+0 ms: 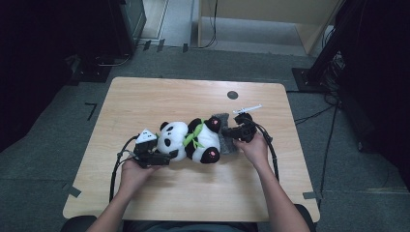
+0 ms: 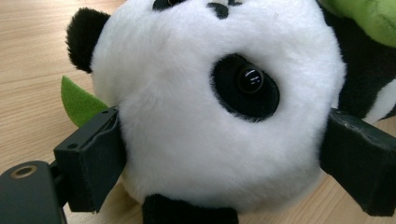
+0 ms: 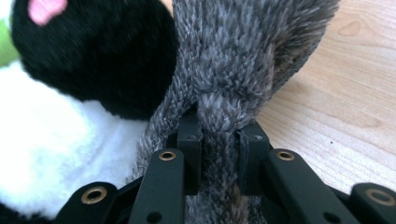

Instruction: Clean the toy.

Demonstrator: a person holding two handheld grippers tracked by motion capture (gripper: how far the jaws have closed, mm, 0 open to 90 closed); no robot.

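Clamping the panda's head (image 2: 210,116), the left gripper (image 1: 153,157) fingers (image 2: 93,163) press its sides near the tabletop (image 1: 193,193) middle. The grey furry cloth (image 3: 243,60) is pinched by the right gripper (image 1: 237,131); it could be torn loose if pulled hard.

The black and white plush panda (image 1: 191,140) lies on the light wooden table (image 1: 145,96), near its middle. The grey furry cloth (image 1: 225,133) lies touching the panda's right side.

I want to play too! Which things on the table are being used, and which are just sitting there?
Being used:
- panda toy, head held by the left tongs
- grey fuzzy cloth, pinched in the right tongs

Just sitting there:
- dark round spot on the table
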